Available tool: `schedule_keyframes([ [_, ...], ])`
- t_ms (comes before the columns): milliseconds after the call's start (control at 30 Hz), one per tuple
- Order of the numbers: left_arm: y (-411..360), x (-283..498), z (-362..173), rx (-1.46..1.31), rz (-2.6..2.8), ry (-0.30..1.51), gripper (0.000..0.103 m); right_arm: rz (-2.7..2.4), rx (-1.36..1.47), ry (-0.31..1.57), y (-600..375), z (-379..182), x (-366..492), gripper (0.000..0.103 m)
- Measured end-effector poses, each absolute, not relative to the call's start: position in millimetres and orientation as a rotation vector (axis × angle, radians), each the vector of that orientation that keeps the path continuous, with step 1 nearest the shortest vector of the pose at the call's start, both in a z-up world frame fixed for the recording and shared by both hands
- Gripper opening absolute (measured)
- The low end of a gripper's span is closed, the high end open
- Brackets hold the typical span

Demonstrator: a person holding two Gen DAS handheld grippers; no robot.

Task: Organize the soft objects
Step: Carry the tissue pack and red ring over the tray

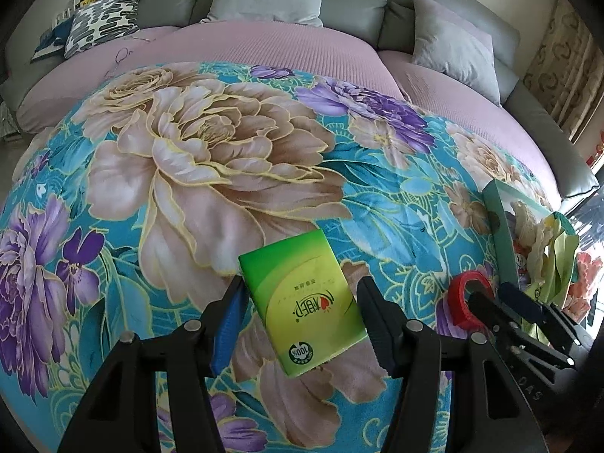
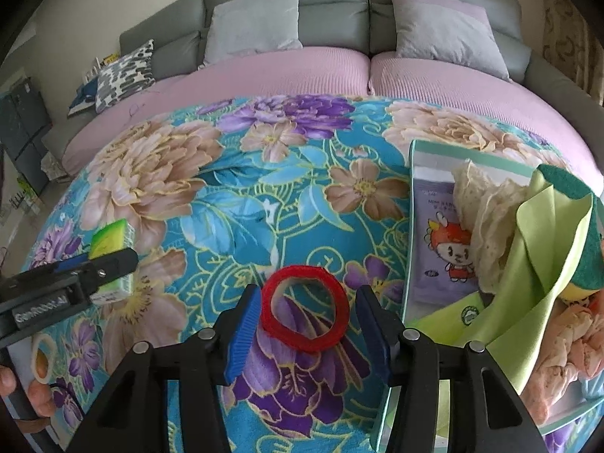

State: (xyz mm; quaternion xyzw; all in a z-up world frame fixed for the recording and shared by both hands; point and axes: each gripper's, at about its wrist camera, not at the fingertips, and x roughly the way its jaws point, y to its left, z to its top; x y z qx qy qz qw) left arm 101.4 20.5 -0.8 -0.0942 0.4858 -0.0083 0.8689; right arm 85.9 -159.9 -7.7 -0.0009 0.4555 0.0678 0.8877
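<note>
Risk: my left gripper [image 1: 302,317] straddled green plastic-wrapped tissue pack [image 1: 302,302], right gripper [image 2: 307,313] straddled red fabric ring [image 2: 305,307], pads unclosed; slick wrap might slip, ring collapse.

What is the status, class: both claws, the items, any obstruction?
Left claw astride green tissue pack, grip unclear. Right claw astride red ring, pads not touching. Box at right already stuffed with cloths. Nothing blocking.

One green tissue pack [image 1: 302,302], one red ring [image 2: 305,307], one open box [image 2: 419,158], three grey cushions [image 2: 253,19], one patterned cushion [image 2: 126,73], one floral blanket [image 2: 264,196]
</note>
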Motion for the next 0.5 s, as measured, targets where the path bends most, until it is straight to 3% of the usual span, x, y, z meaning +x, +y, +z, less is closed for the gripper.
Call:
schedule_keyframes([
  [100, 22.0, 101.2, -2.1, -0.207, -0.019, 1.023, 0.061, 0.135, -0.014, 0.955, -158.5, -11.3, 87.0, 0.059],
  [200, 23.6, 101.2, -3.1, -0.214, -0.018, 1.028, 0.061, 0.151, 0.0, 0.947, -158.1, -11.1, 87.1, 0.07],
  [500, 25.1, 101.8, -4.4, -0.224, -0.019, 1.036, 0.061, 0.128, -0.061, 0.969, -149.1, -18.8, 90.2, 0.07],
])
